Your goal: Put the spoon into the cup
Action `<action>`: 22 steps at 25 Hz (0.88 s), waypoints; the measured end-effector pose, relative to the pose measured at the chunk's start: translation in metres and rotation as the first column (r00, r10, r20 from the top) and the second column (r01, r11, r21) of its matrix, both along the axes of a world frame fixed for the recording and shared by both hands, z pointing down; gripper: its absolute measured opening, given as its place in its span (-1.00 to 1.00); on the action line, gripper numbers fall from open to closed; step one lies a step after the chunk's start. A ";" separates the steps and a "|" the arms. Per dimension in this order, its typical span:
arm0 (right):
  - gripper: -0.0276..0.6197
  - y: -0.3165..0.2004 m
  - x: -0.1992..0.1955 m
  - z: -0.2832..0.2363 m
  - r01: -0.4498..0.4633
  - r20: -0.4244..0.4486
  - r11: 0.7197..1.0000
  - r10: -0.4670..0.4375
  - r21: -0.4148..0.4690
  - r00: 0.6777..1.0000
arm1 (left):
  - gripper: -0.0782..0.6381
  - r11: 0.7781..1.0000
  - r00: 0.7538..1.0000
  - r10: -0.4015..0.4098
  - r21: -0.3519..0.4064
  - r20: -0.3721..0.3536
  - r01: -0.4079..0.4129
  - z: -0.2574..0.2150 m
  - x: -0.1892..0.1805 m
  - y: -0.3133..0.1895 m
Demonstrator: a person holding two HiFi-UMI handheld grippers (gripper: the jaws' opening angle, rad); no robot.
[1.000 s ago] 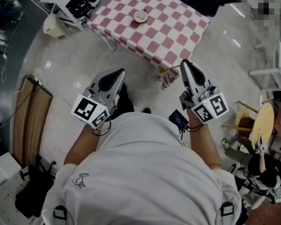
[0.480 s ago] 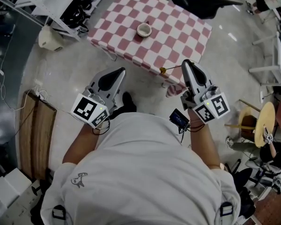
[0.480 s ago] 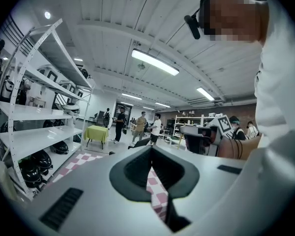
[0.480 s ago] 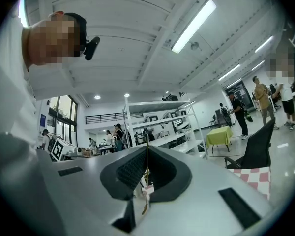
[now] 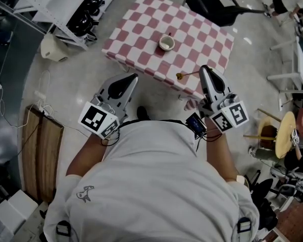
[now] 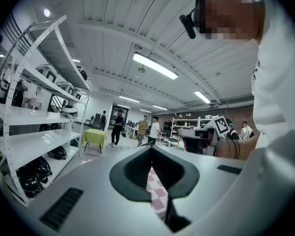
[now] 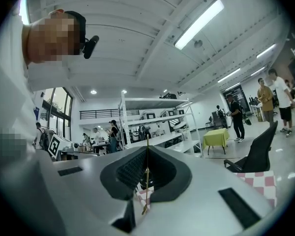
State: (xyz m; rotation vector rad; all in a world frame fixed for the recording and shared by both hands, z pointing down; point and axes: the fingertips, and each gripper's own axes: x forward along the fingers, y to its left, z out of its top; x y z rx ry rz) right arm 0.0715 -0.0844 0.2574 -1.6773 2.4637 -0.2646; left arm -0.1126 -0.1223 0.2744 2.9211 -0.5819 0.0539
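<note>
A small white cup (image 5: 166, 43) stands near the middle of the red-and-white checkered table (image 5: 136, 32). My right gripper (image 5: 205, 70) is shut on a thin gold spoon (image 5: 187, 75), which sticks out to the left over the table's near edge. In the right gripper view the spoon (image 7: 147, 181) runs upright between the closed jaws of the right gripper (image 7: 147, 149). My left gripper (image 5: 132, 77) hangs over the floor just short of the table, shut and holding nothing. The left gripper (image 6: 151, 149) shows only a sliver of checkered cloth (image 6: 157, 193) past its jaws.
A black chair (image 5: 212, 6) stands behind the table. White shelving (image 5: 65, 4) and a white container (image 5: 53, 47) are at the left. A wooden board (image 5: 40, 145) lies on the floor at left, a round stool (image 5: 285, 132) at right. People stand far off.
The table and cup have drawn nearer and shifted right in the head view. The spoon's bowl now sits over the table's near edge. Both grippers keep their pose.
</note>
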 end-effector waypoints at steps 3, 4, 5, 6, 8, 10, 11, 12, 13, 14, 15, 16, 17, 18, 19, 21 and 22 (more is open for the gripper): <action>-0.82 -0.008 -0.009 -0.001 0.000 -0.015 1.000 0.000 -0.005 1.000 | -0.74 1.000 1.000 -0.001 -0.003 -0.010 0.001 0.002 -0.009 -0.010; -0.82 -0.010 -0.012 -0.002 0.000 -0.020 1.000 0.000 -0.006 1.000 | -0.74 1.000 1.000 -0.004 -0.002 -0.015 0.004 0.001 -0.011 -0.012; -0.82 -0.011 -0.013 -0.003 -0.002 -0.023 1.000 0.002 -0.007 1.000 | -0.74 1.000 1.000 -0.006 0.001 -0.019 0.006 0.000 -0.013 -0.012; -0.82 -0.012 -0.013 -0.003 -0.006 -0.025 1.000 0.006 -0.007 1.000 | -0.74 1.000 1.000 -0.006 0.005 -0.022 0.006 -0.001 -0.015 -0.013; -0.82 -0.015 -0.012 -0.005 -0.016 -0.026 1.000 0.016 -0.007 1.000 | -0.74 1.000 1.000 -0.004 0.004 -0.022 0.004 -0.002 -0.015 -0.014; -0.82 -0.020 -0.013 -0.006 -0.017 -0.025 1.000 0.016 -0.008 1.000 | -0.74 1.000 1.000 -0.006 0.001 -0.020 0.006 -0.002 -0.016 -0.018; -0.82 -0.023 -0.014 -0.006 -0.013 -0.025 1.000 0.013 -0.008 1.000 | -0.74 1.000 1.000 -0.008 0.002 -0.018 0.008 -0.002 -0.017 -0.019; -0.82 -0.025 -0.014 -0.005 -0.009 -0.026 1.000 0.009 -0.008 1.000 | -0.74 1.000 1.000 -0.012 0.005 -0.014 0.012 -0.002 -0.018 -0.021; -0.82 -0.026 -0.014 -0.005 -0.006 -0.026 1.000 0.006 -0.008 1.000 | -0.74 1.000 1.000 -0.017 0.008 -0.010 0.017 0.000 -0.019 -0.022; -0.82 -0.028 -0.013 -0.004 -0.003 -0.025 1.000 0.003 -0.008 1.000 | -0.74 1.000 1.000 -0.023 0.010 -0.007 0.023 0.001 -0.019 -0.024; -0.82 -0.030 -0.012 -0.004 -0.001 -0.024 1.000 0.000 -0.007 1.000 | -0.74 1.000 1.000 -0.028 0.011 -0.005 0.028 0.002 -0.018 -0.027; -0.82 -0.033 -0.011 -0.004 0.003 -0.024 1.000 -0.003 -0.006 1.000 | -0.74 0.999 1.000 -0.031 0.010 -0.004 0.031 0.003 -0.016 -0.030; -0.81 -0.035 -0.011 -0.003 0.007 -0.024 1.000 -0.007 -0.006 1.000 | -0.74 0.999 1.000 -0.031 0.007 -0.003 0.031 0.003 -0.015 -0.032; -0.82 -0.037 -0.011 -0.003 0.011 -0.026 1.000 -0.011 -0.007 1.000 | -0.74 1.000 1.000 -0.028 0.002 -0.001 0.028 0.005 -0.013 -0.033; -0.82 -0.038 -0.011 -0.002 0.015 -0.026 1.000 -0.015 -0.009 1.000 | -0.74 1.000 1.000 -0.023 -0.006 0.001 0.023 0.006 -0.010 -0.033; -0.82 -0.042 -0.008 0.000 0.023 -0.019 1.000 -0.023 -0.010 1.000 | -0.74 1.000 1.000 -0.014 -0.025 -0.005 0.013 0.007 -0.003 -0.035; -0.82 -0.046 -0.004 0.000 0.026 -0.015 1.000 -0.026 -0.009 1.000 | -0.74 1.000 1.000 -0.011 -0.029 -0.010 0.011 0.005 0.002 -0.037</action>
